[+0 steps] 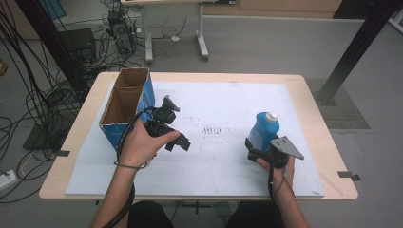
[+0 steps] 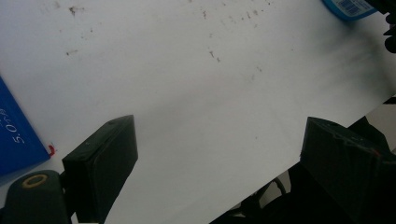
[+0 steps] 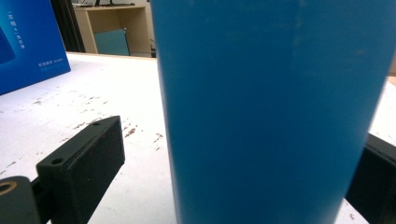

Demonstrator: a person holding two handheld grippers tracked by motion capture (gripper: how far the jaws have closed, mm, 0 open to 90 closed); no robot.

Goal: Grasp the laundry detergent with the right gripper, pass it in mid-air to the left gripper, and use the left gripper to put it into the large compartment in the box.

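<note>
A blue bottle [image 1: 263, 129] with a white cap stands upright on the white mat [image 1: 214, 161], right of centre. My right gripper [image 1: 256, 151] is at its lower part. In the right gripper view the bottle [image 3: 261, 107] stands between the jaws of the right gripper [image 3: 243, 158]; a gap shows between the left jaw and the bottle, so it is open. My left gripper [image 1: 178, 142] hovers over the mat beside the blue cardboard box [image 1: 126, 107]. In its own view the left gripper [image 2: 219, 140] is open with bare mat between its jaws.
The open-topped box stands at the table's left, its blue side showing in both gripper views [image 2: 14, 135] [image 3: 28, 42]. The bottle's base [image 2: 348, 7] shows at the far corner of the left gripper view. The wooden table edge [image 1: 332, 156] borders the mat. Cables lie on the floor to the left.
</note>
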